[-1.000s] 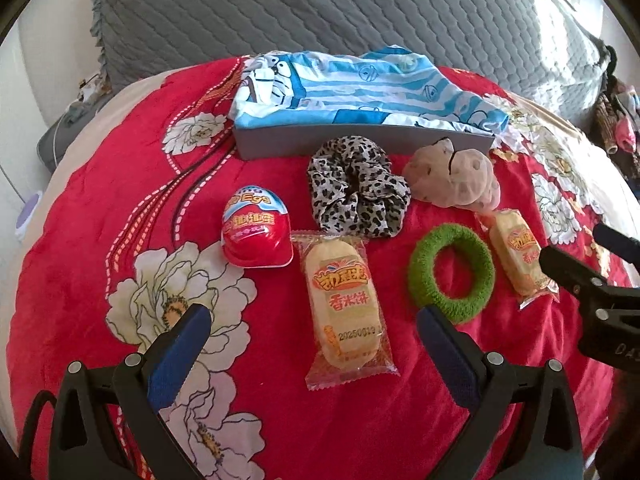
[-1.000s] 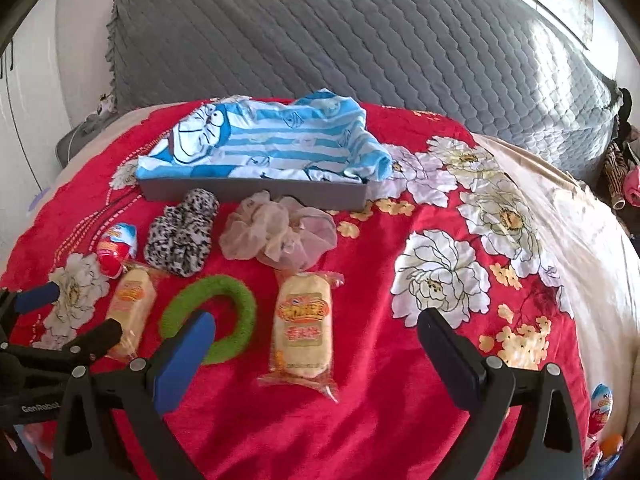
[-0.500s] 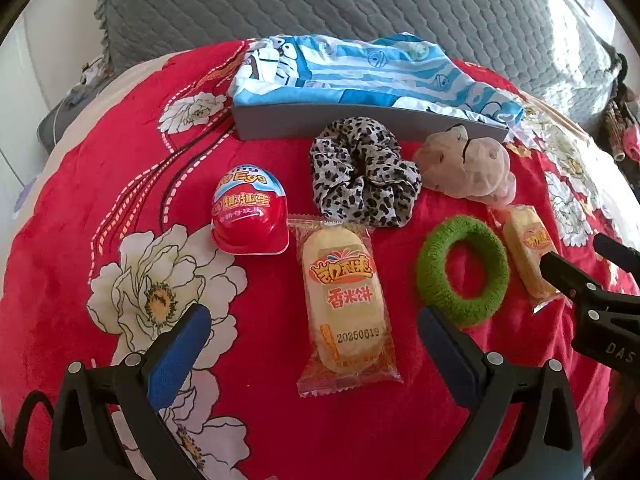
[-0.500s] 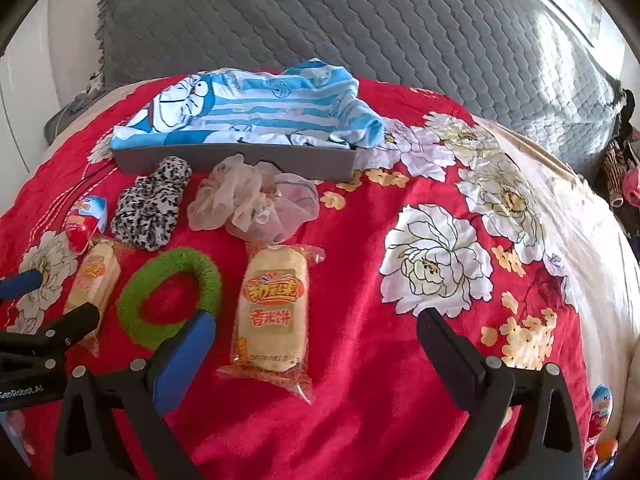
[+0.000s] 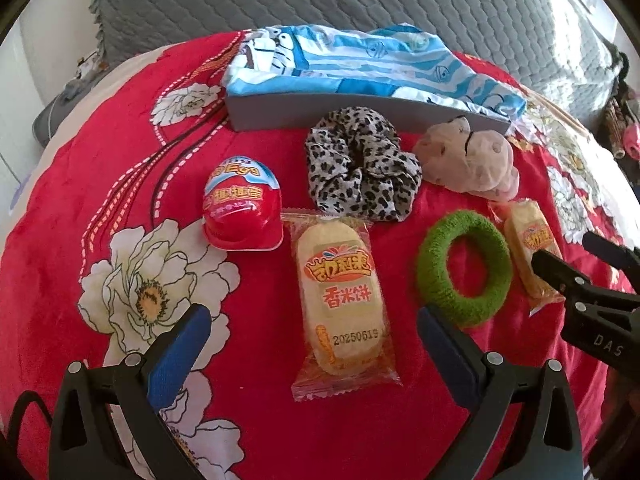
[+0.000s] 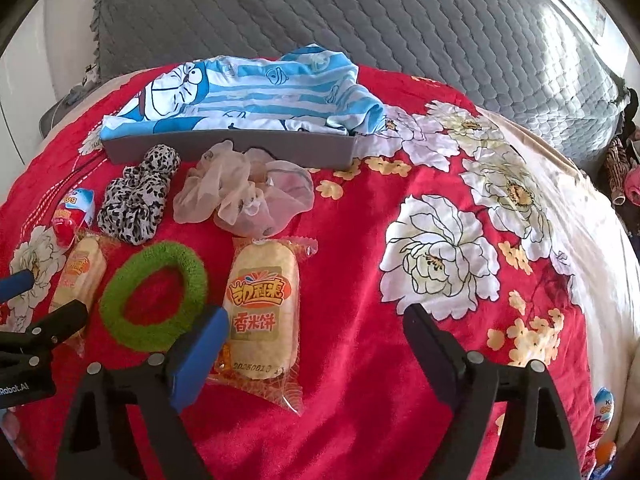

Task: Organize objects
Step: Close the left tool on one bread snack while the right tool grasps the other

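Note:
Two wrapped rice cakes lie on the red flowered blanket (image 5: pixel 80 184). One rice cake (image 5: pixel 340 300) lies between the fingers of my open left gripper (image 5: pixel 311 314), untouched. The other rice cake (image 6: pixel 262 304) sits inside my right gripper (image 6: pixel 316 314), close to the blue left finger; its jaws are closing, with no pad pressing on it. Between the packets rests a green ring hair tie (image 5: pixel 432 272). Behind them are a red toy egg (image 5: pixel 242 208), a leopard scrunchie (image 5: pixel 360 168) and a beige sheer scrunchie (image 5: pixel 468 160). A grey tray (image 5: pixel 340 110) holds a blue striped cloth (image 5: pixel 360 56).
A grey quilted headboard (image 6: pixel 360 20) rises behind the tray. The blanket's right part (image 6: pixel 440 260) bears only flower print. A second toy egg (image 6: pixel 602 408) lies at the bed's lower right edge. Dark clutter (image 6: pixel 618 168) sits beyond the right side.
Both grippers have come lower and closer to the packets. The right gripper's fingers stand nearer together than a second ago, and its packet now sits against the left finger.

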The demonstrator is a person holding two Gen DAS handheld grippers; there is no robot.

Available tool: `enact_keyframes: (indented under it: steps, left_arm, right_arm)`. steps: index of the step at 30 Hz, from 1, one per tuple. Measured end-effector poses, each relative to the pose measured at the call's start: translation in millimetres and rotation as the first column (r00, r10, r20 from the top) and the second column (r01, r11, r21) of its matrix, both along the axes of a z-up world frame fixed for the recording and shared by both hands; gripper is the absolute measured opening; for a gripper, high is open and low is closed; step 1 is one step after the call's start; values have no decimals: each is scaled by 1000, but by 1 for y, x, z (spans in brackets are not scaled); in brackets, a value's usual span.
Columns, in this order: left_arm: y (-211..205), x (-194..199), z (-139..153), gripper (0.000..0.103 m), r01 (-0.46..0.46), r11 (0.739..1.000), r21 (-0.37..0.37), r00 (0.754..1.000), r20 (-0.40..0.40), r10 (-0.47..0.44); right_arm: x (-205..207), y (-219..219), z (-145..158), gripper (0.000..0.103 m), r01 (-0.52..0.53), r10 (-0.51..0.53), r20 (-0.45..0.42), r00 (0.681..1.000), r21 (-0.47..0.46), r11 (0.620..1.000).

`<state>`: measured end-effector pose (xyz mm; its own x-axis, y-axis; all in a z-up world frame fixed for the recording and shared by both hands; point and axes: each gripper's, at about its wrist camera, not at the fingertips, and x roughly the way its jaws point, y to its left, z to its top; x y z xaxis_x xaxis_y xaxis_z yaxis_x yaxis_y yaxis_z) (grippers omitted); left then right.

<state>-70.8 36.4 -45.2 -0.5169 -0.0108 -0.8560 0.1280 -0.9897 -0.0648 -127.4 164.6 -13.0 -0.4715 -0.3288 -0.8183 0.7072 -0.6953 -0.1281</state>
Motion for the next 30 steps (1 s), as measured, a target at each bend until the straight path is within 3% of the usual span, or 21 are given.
enact_keyframes:
  steps: [2, 6, 8, 16, 21, 23, 30]
  left_arm:
    - [0, 1, 1, 100, -3, 1000, 2, 1000, -7, 3]
    - [-4, 0, -2, 80, -12, 1000, 26, 1000, 12, 12]
    - [-7, 0, -4, 77, -22, 999, 48, 999, 25, 20]
    - [-8, -1, -9, 71, -32, 997, 66, 998, 53, 28]
    - [-6, -3, -8, 53, -9, 994, 108, 998, 63, 2]
    - [-5, -3, -9, 45, 0, 993, 121, 998, 68, -8]
    - [-6, -2, -7, 43, 6, 989, 145, 998, 65, -16]
  right_arm:
    - [2, -1, 1, 88, -5, 5, -1, 1000, 4, 1000]
    - [6, -4, 0, 86, -26, 26, -4, 1000, 12, 1000]
    - [6, -6, -2, 83, -32, 32, 8, 999, 17, 999]
    - [12, -13, -8, 64, -76, 75, 28, 997, 37, 996]
    - [11, -12, -9, 42, -78, 77, 63, 995, 24, 997]
    - [11, -12, -9, 42, -83, 81, 64, 995, 21, 996]
    - [4, -3, -6, 41, -64, 65, 115, 991, -14, 998]
